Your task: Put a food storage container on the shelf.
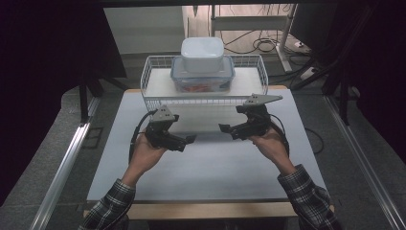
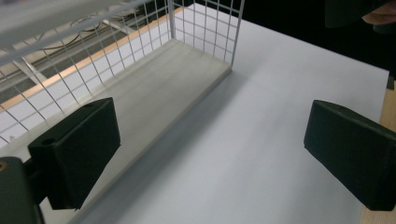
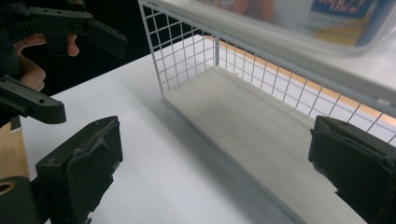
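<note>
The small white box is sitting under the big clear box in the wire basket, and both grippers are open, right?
Not quite. The small white box sits on top of the big clear box, not under it, as the high view shows. They are in the wire basket, and the left gripper and right gripper are open.

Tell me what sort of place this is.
Probably a lab or recording workspace, not a home: a white-topped table with a wire basket, cables on the floor, and dark curtains around it.

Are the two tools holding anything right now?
No. The left tool and right tool are both open and hold nothing, just in front of the basket.
</note>
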`<state>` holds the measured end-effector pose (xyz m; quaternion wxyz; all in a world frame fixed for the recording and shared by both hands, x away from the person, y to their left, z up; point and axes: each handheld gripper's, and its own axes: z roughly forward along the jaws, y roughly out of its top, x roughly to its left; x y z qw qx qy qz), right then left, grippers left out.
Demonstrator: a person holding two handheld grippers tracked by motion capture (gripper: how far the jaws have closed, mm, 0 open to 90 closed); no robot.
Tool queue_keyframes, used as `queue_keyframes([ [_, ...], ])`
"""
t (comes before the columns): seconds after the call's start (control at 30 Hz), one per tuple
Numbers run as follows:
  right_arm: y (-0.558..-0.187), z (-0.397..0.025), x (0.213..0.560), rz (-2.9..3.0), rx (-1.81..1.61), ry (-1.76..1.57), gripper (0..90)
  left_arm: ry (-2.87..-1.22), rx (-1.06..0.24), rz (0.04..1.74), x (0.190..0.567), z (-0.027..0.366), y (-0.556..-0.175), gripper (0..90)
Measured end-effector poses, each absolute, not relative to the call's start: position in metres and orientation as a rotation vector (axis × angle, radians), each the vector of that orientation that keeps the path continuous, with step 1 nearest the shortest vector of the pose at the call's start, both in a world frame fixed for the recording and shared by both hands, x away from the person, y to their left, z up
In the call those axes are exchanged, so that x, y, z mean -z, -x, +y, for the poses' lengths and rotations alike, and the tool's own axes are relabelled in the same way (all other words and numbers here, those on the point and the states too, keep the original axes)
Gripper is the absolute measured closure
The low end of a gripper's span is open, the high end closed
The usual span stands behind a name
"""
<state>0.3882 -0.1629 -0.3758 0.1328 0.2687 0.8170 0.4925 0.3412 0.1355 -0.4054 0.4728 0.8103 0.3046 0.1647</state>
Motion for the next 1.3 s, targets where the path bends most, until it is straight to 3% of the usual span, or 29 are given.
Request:
queue_keyframes([
  [0.87,-0.366,-0.173,0.414,2.375,-1.403,-0.821,1.2,-2.004,-0.346,0.766,0.451,0.13,-0.32,3.1],
  [1.3,-0.351,-0.189,0.431,2.36,-1.356,-0.859,0.2,-1.996,-0.388,0.805,0.46,0.142,-0.301,2.7],
])
